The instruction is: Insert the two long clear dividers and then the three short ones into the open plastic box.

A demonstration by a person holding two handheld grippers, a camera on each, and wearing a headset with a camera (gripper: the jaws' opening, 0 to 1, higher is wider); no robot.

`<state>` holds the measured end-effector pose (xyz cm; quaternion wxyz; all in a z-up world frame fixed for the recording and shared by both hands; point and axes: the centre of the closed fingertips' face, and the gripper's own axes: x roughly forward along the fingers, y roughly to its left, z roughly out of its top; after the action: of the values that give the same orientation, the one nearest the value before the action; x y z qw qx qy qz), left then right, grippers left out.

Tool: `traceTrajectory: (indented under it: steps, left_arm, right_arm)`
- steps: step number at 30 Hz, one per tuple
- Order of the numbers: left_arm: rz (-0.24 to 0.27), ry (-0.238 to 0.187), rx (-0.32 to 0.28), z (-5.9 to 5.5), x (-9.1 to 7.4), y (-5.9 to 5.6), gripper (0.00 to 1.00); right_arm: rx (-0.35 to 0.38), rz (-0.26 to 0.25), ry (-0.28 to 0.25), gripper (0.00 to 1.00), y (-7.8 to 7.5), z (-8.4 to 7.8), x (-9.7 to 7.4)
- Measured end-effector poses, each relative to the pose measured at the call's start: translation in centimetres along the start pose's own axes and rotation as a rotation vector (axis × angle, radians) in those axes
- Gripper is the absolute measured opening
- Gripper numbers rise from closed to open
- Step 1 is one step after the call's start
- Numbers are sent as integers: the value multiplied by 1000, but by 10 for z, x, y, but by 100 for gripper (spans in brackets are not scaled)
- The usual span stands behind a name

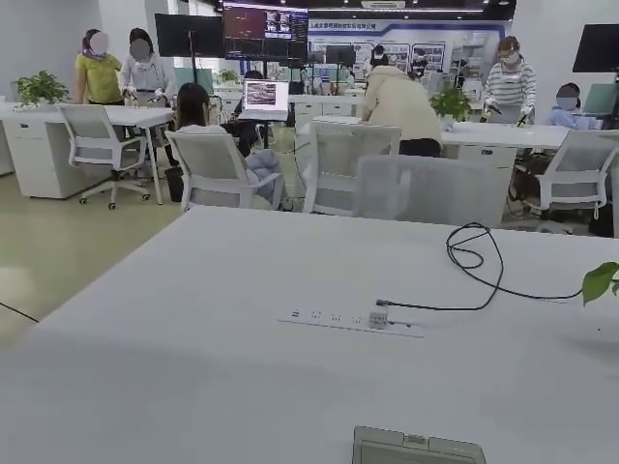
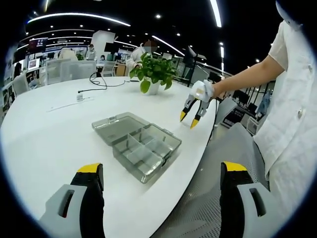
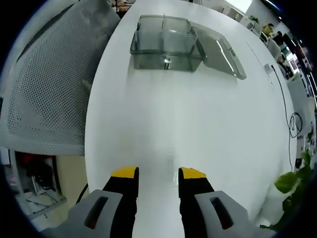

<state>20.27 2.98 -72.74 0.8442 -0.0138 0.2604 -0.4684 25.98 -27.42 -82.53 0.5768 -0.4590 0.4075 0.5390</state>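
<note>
The open clear plastic box [image 2: 143, 148] lies near the table's edge, its lid [image 2: 116, 126] flat beside it. Clear walls split its inside into compartments. In the right gripper view the box [image 3: 166, 47] sits far ahead with the lid [image 3: 218, 47] to its right. My left gripper [image 2: 162, 168] is wide open and has nothing in it, with the box just beyond its jaws. My right gripper [image 3: 158, 173] hovers over bare table, jaws a little apart with nothing between them. A hand holds that right gripper [image 2: 188, 120] past the box. Part of the lid [image 1: 418, 447] shows at the head view's bottom edge.
A potted plant [image 2: 153, 72] stands on the white table [image 1: 193, 367] behind the box. A power strip [image 1: 348, 321] and a black cable [image 1: 474, 256] lie further back. A mesh chair [image 3: 44, 99] stands close to the table's edge. People and office chairs are beyond the table.
</note>
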Motion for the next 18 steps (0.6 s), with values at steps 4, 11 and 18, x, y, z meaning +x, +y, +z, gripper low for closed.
traceTrajectory:
  steps: [4,11,18]
  left_arm:
    - [-2,-15,-13,8,1,0,100]
    - [-19,-114,-120,40,8,-8,98]
    - [-97,-174,-260,70,22,-26,87]
  right_arm:
    - [39,-40,-81,33,-5,33,-18]
    - [38,-117,-185,33,-12,82,-46]
    - [14,-164,-261,33,-6,132,-75]
